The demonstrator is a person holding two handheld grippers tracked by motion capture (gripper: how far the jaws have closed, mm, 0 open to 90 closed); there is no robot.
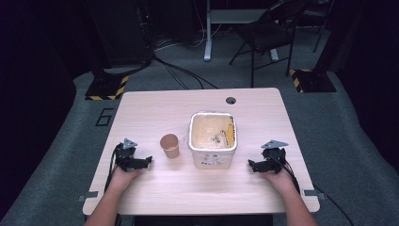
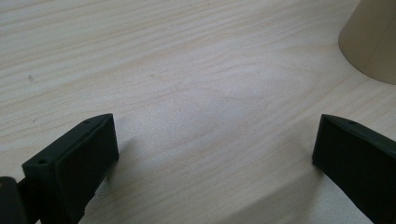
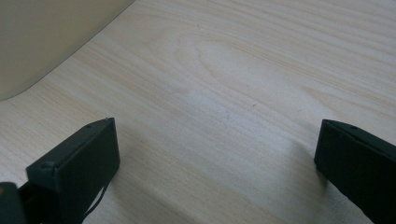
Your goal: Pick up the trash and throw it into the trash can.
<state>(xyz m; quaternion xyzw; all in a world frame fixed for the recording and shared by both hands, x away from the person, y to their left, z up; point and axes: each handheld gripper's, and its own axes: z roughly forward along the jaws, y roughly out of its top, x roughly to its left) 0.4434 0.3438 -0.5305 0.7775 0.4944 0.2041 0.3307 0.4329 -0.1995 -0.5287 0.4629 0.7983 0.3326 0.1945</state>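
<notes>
Here left gripper (image 1: 147,162), right gripper (image 1: 252,165) low on table (image 1: 155,110), fingers (image 2: 74,163) spread.

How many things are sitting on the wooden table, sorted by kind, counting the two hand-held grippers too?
Paper cup: 1
White tub: 1
Grippers: 2, the left gripper and the right gripper, each with open jaws
Total: 4, all on the table

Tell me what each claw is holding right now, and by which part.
Nothing is held. The left claw and right claw both stand open over bare table, apart from the paper cup and the tub.
</notes>
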